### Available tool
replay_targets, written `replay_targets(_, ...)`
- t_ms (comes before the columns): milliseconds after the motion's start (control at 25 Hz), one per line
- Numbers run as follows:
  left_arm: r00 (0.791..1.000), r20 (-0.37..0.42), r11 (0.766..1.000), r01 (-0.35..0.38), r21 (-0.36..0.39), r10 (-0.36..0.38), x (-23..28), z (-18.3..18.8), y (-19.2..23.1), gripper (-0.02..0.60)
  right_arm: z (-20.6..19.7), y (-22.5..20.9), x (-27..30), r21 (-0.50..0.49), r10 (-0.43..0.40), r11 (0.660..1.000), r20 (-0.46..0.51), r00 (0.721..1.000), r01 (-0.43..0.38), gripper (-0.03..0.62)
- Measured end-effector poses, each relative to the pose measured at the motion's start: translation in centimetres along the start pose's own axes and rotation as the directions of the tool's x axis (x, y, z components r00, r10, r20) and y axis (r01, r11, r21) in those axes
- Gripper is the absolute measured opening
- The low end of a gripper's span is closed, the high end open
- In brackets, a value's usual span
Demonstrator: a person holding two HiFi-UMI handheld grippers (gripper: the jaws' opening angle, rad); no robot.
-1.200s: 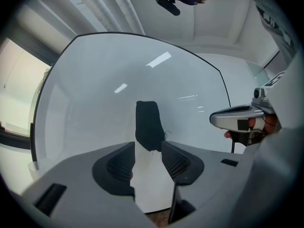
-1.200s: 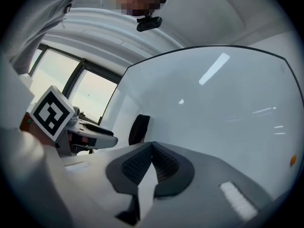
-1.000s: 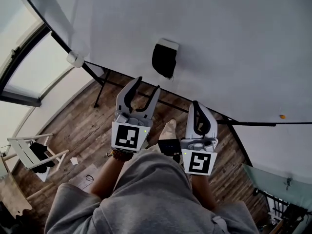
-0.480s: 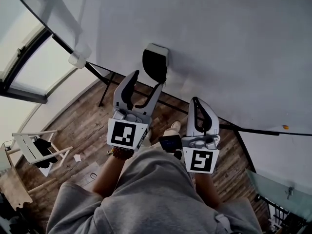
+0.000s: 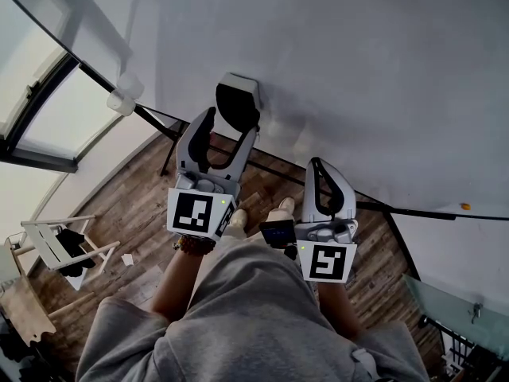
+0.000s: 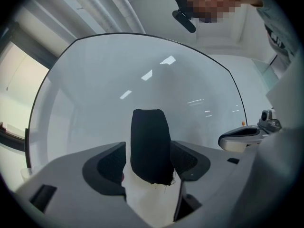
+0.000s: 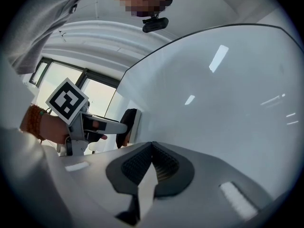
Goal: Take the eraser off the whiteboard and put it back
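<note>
Head view, left side first: the left claw (image 5: 232,121) points at the whiteboard (image 5: 358,70) with its jaws spread wide. They've just been opening, and the eraser (image 5: 237,102), stuck on the board, sits right between them, not pinched. My guess is it's lining up for the grab. Further right, the right claw (image 5: 320,164) is closed on nothing with the eraser well to its left, so probably just parked. Can't tell how the eraser clings to the board, and it partly hides the left pads.
</note>
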State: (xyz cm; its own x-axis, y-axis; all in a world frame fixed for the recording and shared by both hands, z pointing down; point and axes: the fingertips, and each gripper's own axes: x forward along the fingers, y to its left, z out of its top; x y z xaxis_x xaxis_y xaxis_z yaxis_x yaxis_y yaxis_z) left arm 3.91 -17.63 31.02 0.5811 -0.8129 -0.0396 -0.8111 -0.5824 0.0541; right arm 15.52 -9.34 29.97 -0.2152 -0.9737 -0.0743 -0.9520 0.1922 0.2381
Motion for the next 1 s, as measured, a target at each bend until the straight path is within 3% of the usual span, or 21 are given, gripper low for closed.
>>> replay_targets(1000,0.999,-0.023,0.999,-0.024,-0.03,0.024,2.9,-1.2,0.0,0.278,-0.3,-1.9,0.3,0.011,-0.009,1.0,0.005,1.0,0.009,0.012)
